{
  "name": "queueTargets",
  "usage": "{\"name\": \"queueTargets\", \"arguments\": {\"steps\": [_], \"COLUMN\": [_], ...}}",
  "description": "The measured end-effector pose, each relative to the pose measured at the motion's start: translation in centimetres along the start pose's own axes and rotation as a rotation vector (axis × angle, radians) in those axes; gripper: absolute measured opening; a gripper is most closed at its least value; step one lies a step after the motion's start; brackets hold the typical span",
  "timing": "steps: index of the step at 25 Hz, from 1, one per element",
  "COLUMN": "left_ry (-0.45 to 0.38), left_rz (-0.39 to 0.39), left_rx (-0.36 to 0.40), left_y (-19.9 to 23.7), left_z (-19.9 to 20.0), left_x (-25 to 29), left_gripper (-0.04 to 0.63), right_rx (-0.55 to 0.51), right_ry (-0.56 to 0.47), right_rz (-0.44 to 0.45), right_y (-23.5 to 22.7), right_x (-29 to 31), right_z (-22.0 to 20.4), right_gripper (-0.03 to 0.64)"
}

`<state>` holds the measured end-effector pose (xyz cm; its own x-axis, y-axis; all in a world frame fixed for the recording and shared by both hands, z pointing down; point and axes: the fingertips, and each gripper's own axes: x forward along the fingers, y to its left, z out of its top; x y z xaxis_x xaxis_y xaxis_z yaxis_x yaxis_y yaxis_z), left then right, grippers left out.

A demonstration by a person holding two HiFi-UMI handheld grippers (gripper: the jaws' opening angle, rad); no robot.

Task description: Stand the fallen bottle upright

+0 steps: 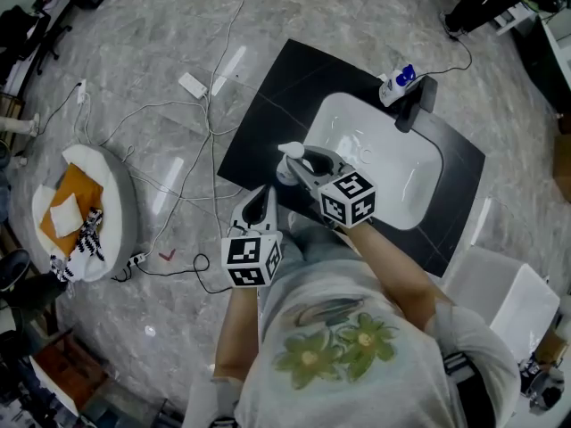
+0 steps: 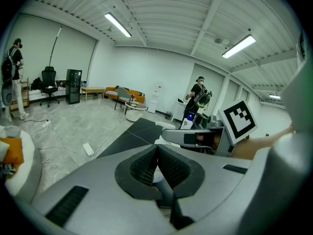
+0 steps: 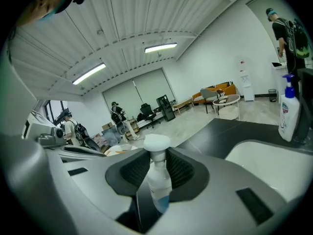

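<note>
A grey marbled floor [image 1: 161, 78] fills the left of the head view, crossed by white cables [image 1: 214, 105] and a power strip [image 1: 193, 85]. At far left sits a round white cushion [image 1: 116, 194] with an orange cloth [image 1: 76, 194] on it.

Toward the middle, the left hand-held gripper [image 1: 263, 199] hangs beside the near left corner of the black surface [image 1: 268, 105], its jaws together on nothing. Just right of it, the right hand-held gripper [image 1: 299, 163] is clamped on the neck of the white bottle [image 1: 289, 160], which stands roughly upright at the near left rim of the white sink [image 1: 393, 176].

At the sink's far edge a second pump bottle [image 1: 399, 83] stands beside a dark tap [image 1: 415, 105].

The held bottle's base is hidden behind the jaws, so whether it touches the surface cannot be told. The person's body covers the surface's near edge.
</note>
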<state>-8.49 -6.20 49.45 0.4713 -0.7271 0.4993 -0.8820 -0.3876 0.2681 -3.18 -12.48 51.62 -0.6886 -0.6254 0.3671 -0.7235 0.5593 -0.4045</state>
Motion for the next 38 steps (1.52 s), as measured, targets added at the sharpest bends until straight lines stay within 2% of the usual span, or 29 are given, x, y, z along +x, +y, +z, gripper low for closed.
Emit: {"name": "queueTargets", "arguments": {"steps": [38], "left_ry": [0.009], "left_rz": [-0.02], "left_rx": [-0.006], "left_y": [0.7], "left_z": [-0.1], "left_x": [-3.7], "left_gripper": [0.018], "right_rx": [-0.188], "right_ry": [0.026], "right_rz": [-0.061], "right_y": [3.0], "right_x": [0.2], "right_z": [-0.1], "right_gripper": [0.12]}}
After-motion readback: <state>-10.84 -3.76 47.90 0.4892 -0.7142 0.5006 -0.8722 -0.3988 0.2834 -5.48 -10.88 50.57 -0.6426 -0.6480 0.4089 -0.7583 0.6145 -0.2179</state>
